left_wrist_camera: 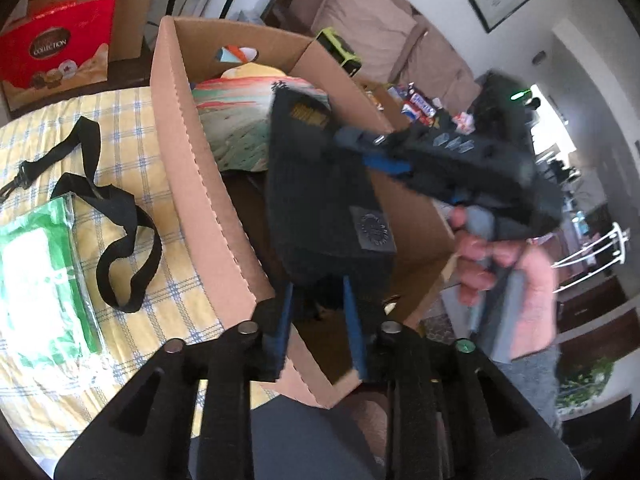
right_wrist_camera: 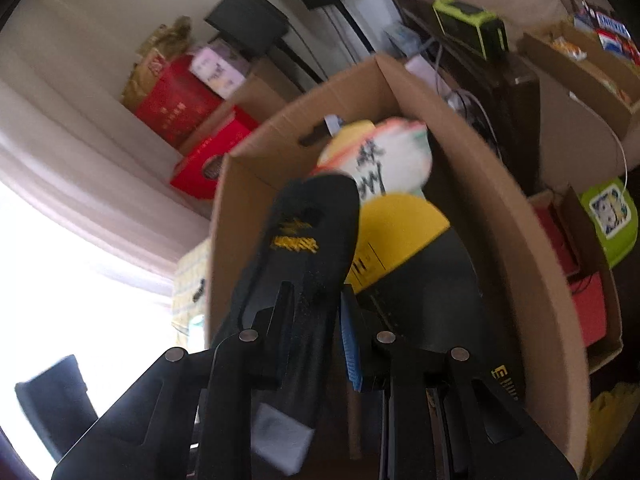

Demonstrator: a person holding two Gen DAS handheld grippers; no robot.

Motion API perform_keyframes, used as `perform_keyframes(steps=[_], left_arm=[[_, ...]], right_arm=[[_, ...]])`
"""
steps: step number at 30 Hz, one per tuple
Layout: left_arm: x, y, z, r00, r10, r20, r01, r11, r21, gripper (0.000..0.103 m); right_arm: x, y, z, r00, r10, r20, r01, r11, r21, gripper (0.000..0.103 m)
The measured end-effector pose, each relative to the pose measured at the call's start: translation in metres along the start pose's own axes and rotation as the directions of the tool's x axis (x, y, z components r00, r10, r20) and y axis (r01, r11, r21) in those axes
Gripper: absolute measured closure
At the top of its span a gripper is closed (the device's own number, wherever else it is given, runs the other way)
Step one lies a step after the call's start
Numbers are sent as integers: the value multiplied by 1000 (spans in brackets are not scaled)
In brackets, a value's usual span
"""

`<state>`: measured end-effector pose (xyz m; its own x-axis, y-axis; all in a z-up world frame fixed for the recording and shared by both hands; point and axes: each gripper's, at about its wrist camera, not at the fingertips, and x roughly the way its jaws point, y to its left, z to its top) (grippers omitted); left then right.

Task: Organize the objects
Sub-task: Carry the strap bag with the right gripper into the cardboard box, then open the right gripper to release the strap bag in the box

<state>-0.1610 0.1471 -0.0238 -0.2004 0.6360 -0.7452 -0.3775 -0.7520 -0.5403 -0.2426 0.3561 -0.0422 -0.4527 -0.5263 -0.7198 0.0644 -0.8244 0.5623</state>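
Over the open brown cardboard box [left_wrist_camera: 208, 184], both tools have hold of one flat black fabric pouch with a yellow printed mark and a grey square patch [left_wrist_camera: 320, 184]. The left gripper [left_wrist_camera: 318, 312] has its blue-lined jaws clenched on the pouch's near edge, and the right gripper [left_wrist_camera: 376, 152], held in the person's right hand [left_wrist_camera: 504, 264], pinches the far side, so the pouch hangs stretched between them, clear of the box. My guess is that two grips keep the limp cloth flat so it will slide in on edge.

From the right wrist camera, the same pouch runs forward from between the jaws of the right gripper [right_wrist_camera: 316, 320], pointing into the box [right_wrist_camera: 520, 240].

Ahead of the jaws, inside the box, a rolled cloth printed in green, pink and yellow [left_wrist_camera: 244, 120] fills the far end, and a yellow and black flat pack [right_wrist_camera: 400, 240] lies just to the right of the pouch. These leave a narrow slot and could snag it, I think.

Left of the left jaws, on the yellow checked tablecloth [left_wrist_camera: 120, 120], lie a loose black webbing strap [left_wrist_camera: 128, 240] and a green and white plastic packet [left_wrist_camera: 36, 264]. A red chocolate box [left_wrist_camera: 56, 52] stands beyond.
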Motion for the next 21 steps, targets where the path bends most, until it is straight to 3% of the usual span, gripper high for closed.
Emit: perform_keyframes(steps=[3, 7, 13, 17, 18, 21], left_arm=[[-11, 3, 0, 999, 28, 16, -28, 1000, -5, 57], [-21, 14, 1, 999, 23, 27, -22, 999, -28, 51], [-30, 29, 1, 999, 22, 48, -19, 998, -62, 47], [-49, 48, -5, 993, 78, 86, -70, 994, -89, 41], [-54, 55, -6, 990, 104, 98, -95, 991, -100, 35], [-70, 76, -10, 974, 183, 130, -167, 978, -128, 34]], right_arm=[[7, -6, -3, 1000, -6, -8, 6, 1000, 9, 80], [6, -2, -3, 999, -55, 3, 55, 998, -20, 79], [1, 13, -3, 999, -46, 11, 46, 997, -55, 76], [-9, 34, -7, 998, -41, 38, 45, 993, -107, 66], [-12, 43, -9, 998, -38, 49, 44, 991, -127, 66], [-17, 65, -13, 998, -23, 57, 33, 983, -183, 59]])
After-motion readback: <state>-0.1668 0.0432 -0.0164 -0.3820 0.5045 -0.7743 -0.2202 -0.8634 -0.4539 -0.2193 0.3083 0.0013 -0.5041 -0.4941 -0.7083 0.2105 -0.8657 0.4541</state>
